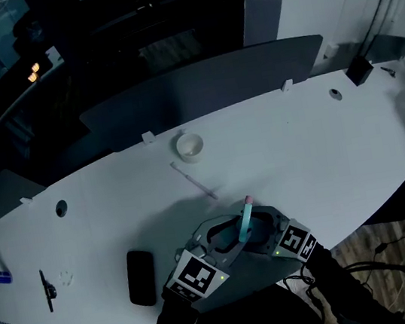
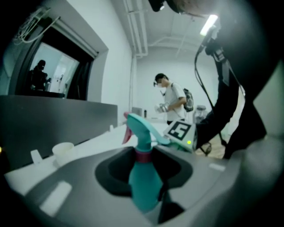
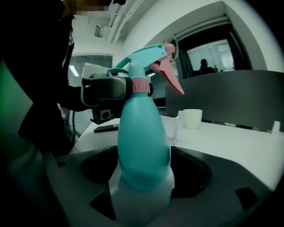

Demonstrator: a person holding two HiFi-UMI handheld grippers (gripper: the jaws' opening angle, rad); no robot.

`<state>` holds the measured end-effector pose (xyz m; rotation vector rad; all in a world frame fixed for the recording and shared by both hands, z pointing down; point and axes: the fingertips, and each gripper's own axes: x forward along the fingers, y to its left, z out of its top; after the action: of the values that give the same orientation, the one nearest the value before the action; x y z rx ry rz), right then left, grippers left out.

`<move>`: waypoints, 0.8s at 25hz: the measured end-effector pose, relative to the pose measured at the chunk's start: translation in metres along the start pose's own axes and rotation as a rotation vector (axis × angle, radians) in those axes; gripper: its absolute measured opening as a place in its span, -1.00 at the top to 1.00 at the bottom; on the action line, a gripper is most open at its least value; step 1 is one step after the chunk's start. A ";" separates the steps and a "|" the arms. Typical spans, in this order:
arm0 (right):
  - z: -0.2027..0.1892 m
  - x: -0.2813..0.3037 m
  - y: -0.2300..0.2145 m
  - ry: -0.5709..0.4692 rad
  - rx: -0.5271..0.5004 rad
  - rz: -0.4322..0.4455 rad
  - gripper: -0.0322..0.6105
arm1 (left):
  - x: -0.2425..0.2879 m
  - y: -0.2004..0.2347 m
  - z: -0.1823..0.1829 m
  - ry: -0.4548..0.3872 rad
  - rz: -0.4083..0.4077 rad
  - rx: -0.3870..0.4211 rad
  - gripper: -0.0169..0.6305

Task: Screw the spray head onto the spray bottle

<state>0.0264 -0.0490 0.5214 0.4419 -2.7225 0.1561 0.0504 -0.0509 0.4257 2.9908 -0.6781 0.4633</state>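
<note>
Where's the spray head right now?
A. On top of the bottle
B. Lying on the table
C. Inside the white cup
A: the spray head sits atop the teal spray bottle, joined at its pink collar, while the white cup stands apart on the table.

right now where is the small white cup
In the head view the small white cup stands on the white table near its far edge, just beyond a thin white stick that lies between it and the teal spray bottle.
</note>
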 end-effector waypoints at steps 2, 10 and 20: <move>0.007 -0.015 -0.005 -0.073 0.089 -0.187 -0.19 | 0.000 0.003 0.003 -0.018 0.082 -0.017 0.53; 0.023 -0.017 -0.006 -0.117 0.120 -0.501 -0.09 | 0.001 0.013 0.007 -0.097 0.365 -0.086 0.53; 0.023 -0.018 -0.004 -0.106 0.077 -0.446 -0.08 | -0.002 0.012 0.017 -0.083 0.372 -0.027 0.47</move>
<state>0.0354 -0.0513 0.4937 1.0893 -2.6449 0.1181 0.0484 -0.0627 0.4085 2.8728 -1.2461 0.3392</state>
